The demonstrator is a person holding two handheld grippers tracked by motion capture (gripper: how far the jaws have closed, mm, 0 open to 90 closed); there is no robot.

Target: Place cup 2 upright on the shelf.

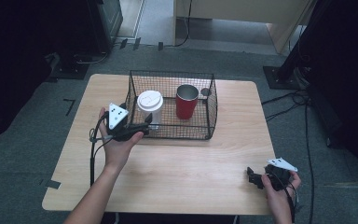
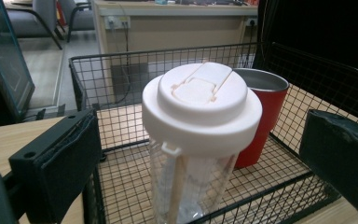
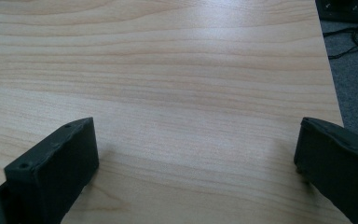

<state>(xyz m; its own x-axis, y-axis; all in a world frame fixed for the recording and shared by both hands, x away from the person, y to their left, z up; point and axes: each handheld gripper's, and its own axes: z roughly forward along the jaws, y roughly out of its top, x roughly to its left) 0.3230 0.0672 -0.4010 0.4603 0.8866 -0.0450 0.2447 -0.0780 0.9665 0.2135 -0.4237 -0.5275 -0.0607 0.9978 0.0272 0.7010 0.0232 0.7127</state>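
In the left gripper view the clear tumbler (image 2: 193,186) runs off the bottom edge, so its base is cut away, and its white lid (image 2: 202,105) hides the left side of the red cup (image 2: 261,126) behind it, whose foot also sits behind the tumbler. In the high view the left tongs (image 1: 145,124) reach the wire basket (image 1: 209,100) at the tumbler, but the picture is too small to tell whether the jaws touch it. The right tongs (image 3: 196,163) are cut off at the bottom corners of the right gripper view, and the person's forearms leave the high view at its lower edge.
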